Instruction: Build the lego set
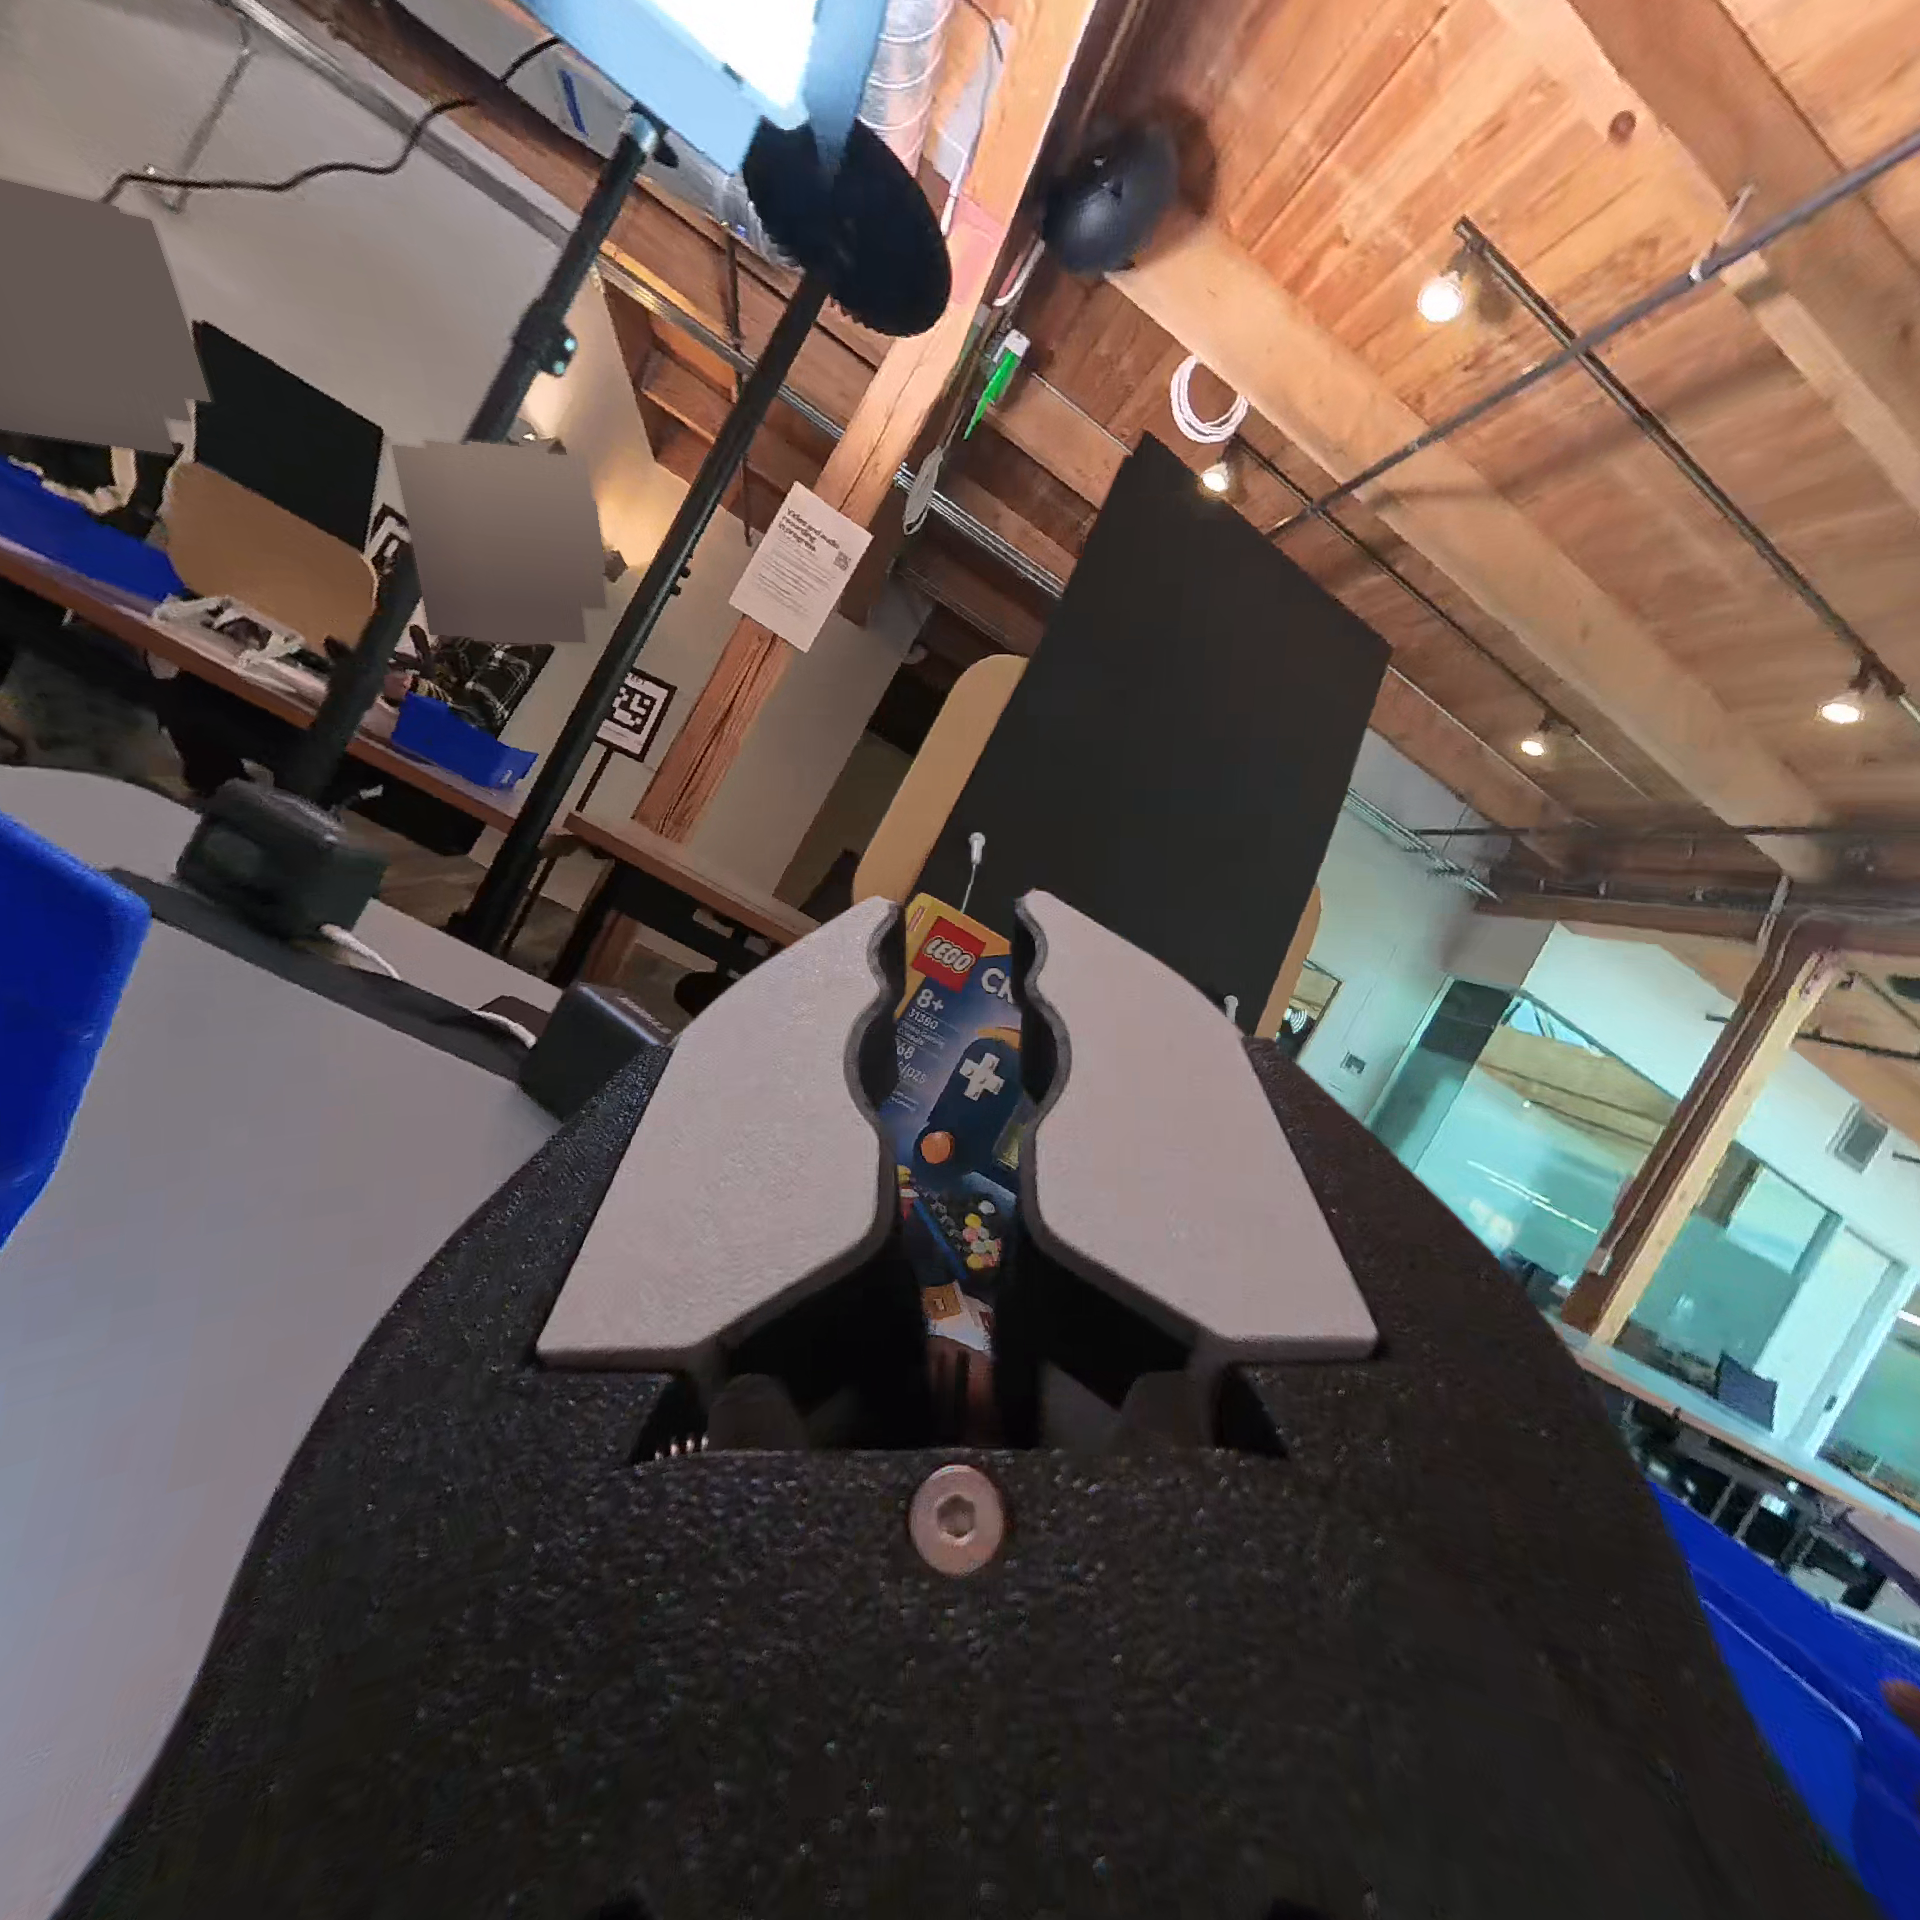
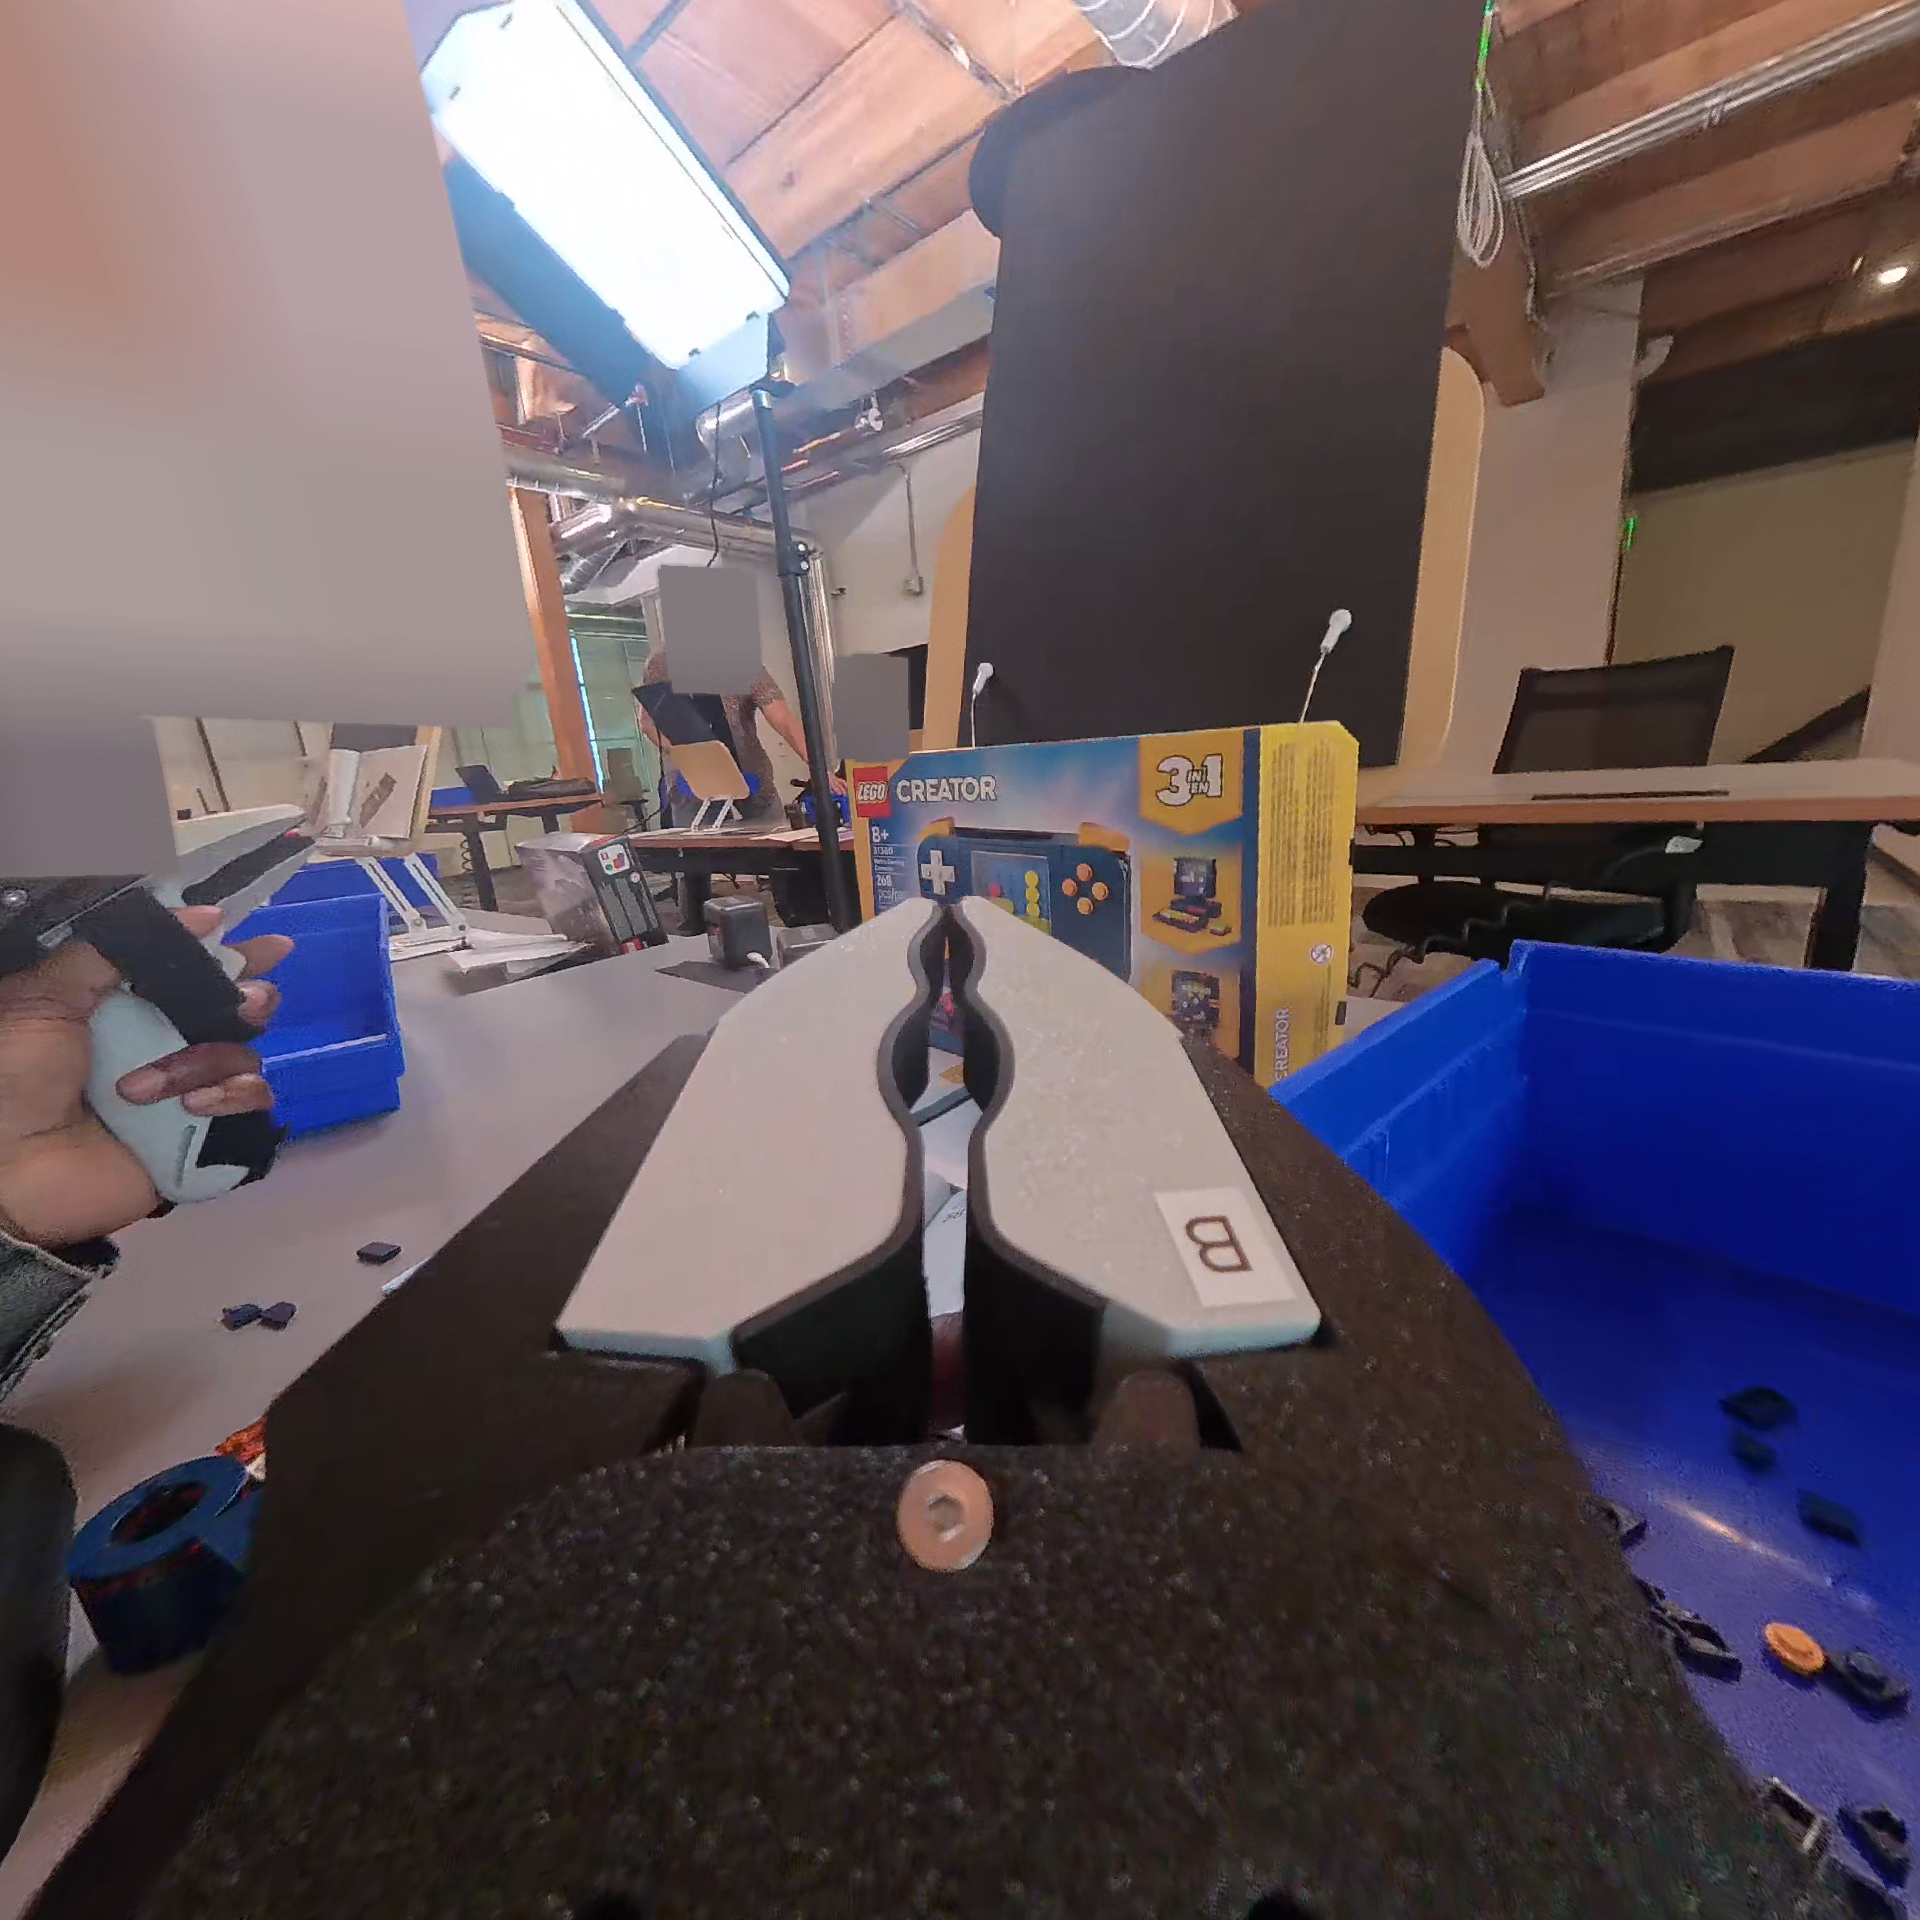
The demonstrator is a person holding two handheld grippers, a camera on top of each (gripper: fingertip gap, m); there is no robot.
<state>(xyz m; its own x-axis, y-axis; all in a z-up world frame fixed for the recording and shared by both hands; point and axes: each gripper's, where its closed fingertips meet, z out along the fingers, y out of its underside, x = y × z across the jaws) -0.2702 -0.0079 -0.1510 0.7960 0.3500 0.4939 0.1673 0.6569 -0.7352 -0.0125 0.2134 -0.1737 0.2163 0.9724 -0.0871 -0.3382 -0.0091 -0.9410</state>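
The lego set's box (image 2: 1101,862) stands upright on the grey table (image 2: 468,1091), straight ahead of my right gripper (image 2: 948,912). The right gripper is shut, its fingertips touch, and I see nothing between them. My left gripper (image 1: 956,909) is tilted upward and open, with nothing between its pads. The box (image 1: 951,977) shows far off through that gap. In the right wrist view a hand holds the left gripper (image 2: 244,868) at the left edge, above the table. A few small dark lego pieces (image 2: 260,1314) lie on the table below it.
A blue bin (image 2: 1558,1091) with several loose dark pieces (image 2: 1756,1413) and an orange one sits close on the right. Another blue bin (image 2: 332,997) is at the left. A dark blue round piece (image 2: 156,1558) lies at the bottom left. A black panel (image 2: 1195,416) stands behind the box. About 35 centimetres separates my left fingertips from my right.
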